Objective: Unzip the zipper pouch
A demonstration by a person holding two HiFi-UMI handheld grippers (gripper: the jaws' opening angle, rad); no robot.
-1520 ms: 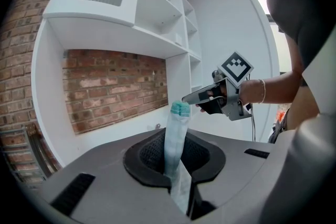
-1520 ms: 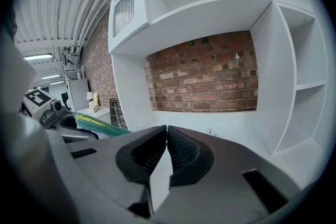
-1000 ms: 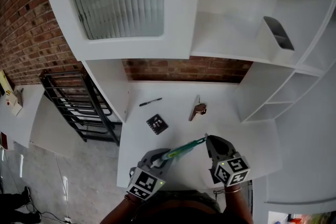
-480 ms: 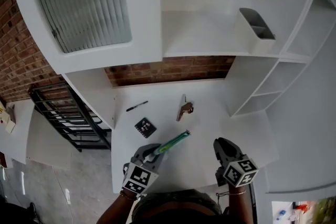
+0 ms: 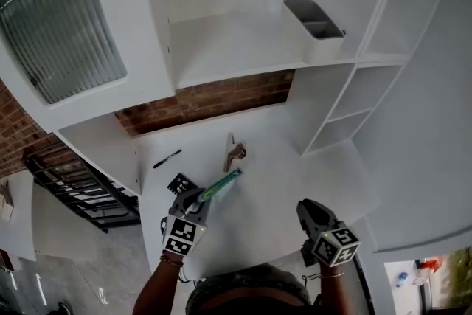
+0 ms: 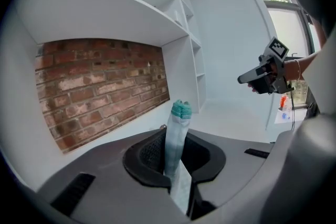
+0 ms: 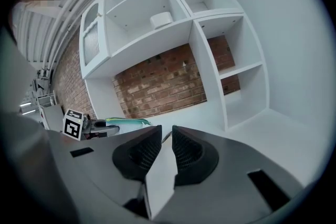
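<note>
The zipper pouch (image 5: 220, 186), a pale flat pouch with a teal-green edge, sticks out from my left gripper (image 5: 198, 197) over the white desk (image 5: 273, 181). In the left gripper view the pouch (image 6: 176, 134) stands pinched between the shut jaws, teal end up. My right gripper (image 5: 306, 207) hangs to the right, well apart from the pouch. Its jaws have just been opening and stand a narrow gap apart with nothing between them (image 7: 167, 139). From the right gripper view, the pouch (image 7: 126, 121) and left gripper (image 7: 94, 126) show at the left.
On the desk behind the pouch lie a black pen (image 5: 167, 158), a black marker card (image 5: 179, 184) and a small brown-and-metal object (image 5: 234, 153). A grey bin (image 5: 313, 20) sits on the shelf above. White cubbies (image 5: 346, 114) stand right, a black rack (image 5: 66, 173) left.
My right gripper let go of the pouch's far end and drew away to the right. The left gripper carried the pouch leftwards. The head view swung right.
</note>
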